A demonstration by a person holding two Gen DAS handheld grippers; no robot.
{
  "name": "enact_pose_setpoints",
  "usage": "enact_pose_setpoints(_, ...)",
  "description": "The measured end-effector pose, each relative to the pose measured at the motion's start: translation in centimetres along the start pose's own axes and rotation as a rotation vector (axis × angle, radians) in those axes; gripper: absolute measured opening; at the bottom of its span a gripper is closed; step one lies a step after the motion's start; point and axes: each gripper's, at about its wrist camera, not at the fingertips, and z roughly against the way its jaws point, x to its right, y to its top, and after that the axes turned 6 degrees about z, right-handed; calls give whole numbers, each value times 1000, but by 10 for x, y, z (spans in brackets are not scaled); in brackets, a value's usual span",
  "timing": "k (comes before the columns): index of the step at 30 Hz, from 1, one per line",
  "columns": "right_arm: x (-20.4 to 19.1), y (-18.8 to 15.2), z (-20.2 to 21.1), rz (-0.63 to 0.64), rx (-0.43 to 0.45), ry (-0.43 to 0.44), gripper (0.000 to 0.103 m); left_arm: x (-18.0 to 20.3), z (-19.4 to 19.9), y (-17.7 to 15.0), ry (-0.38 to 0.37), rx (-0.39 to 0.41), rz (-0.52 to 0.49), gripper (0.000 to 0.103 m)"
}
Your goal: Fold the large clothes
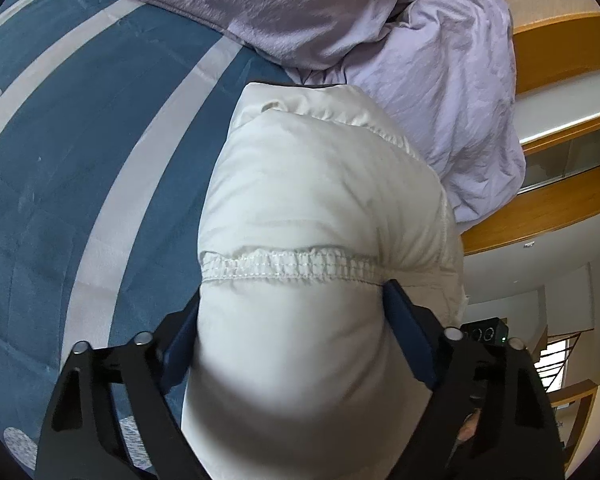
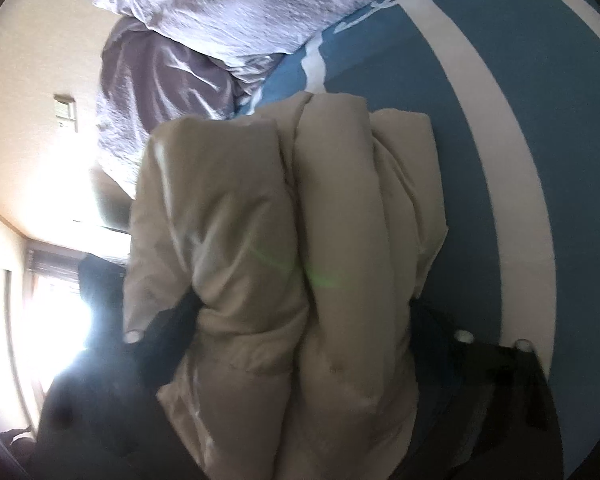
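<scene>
Both hold: my left gripper [image 1: 292, 320] and right gripper [image 2: 300, 320] squeeze the puffy cream padded coat [image 1: 308, 208] wide | Risk: slippery bundle between fingers pops out, unfolds onto blue striped bedcover [image 1: 80, 152].

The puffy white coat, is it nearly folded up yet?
Nearly, it seems. The puffy white coat is already bunched into a thick bundle of layers. The left gripper and the right gripper each clamp it above the blue striped bedcover. Still left: laying it down flat and letting go.
</scene>
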Motion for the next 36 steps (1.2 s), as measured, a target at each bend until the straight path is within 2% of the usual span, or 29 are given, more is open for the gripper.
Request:
enact_pose_setpoints(3, -3, 6, 0, 8, 16, 41, 65, 3, 5, 7, -6, 15, -3, 77)
enact_pose_setpoints(9, -14, 22, -11, 30, 32, 99, 53, 8, 18, 31, 5, 58, -13, 73)
enact_pose_setpoints(16, -37, 56, -40, 53, 37, 152, 49, 9, 37, 64, 37, 130, -18, 72)
enact_pose_setpoints(23, -51, 79, -67, 67, 46, 135, 48, 3, 36, 91, 130, 182, -36, 72)
enact_pose_setpoints(25, -52, 80, -70, 67, 55, 119, 50, 3, 31, 94, 156, 187, -46, 73)
enact_pose_setpoints(28, -52, 78, -70, 70, 56, 71, 59, 5, 27, 96, 181, 191, -53, 77)
enact_pose_setpoints(29, -52, 78, -69, 72, 57, 48, 66, 6, 26, 95, 196, 199, -64, 78)
enact_pose_setpoints(30, -53, 78, -69, 74, 60, 25, 72, 8, 27, 94, 223, 209, -81, 81)
enact_pose_setpoints(33, -60, 75, -62, 100, 80, -54, 82, 16, 29, 92, 303, 242, -127, 89)
enact_pose_setpoints(36, -69, 72, -47, 129, 119, -130, 88, 30, 31, 89, 412, 282, -209, 92)
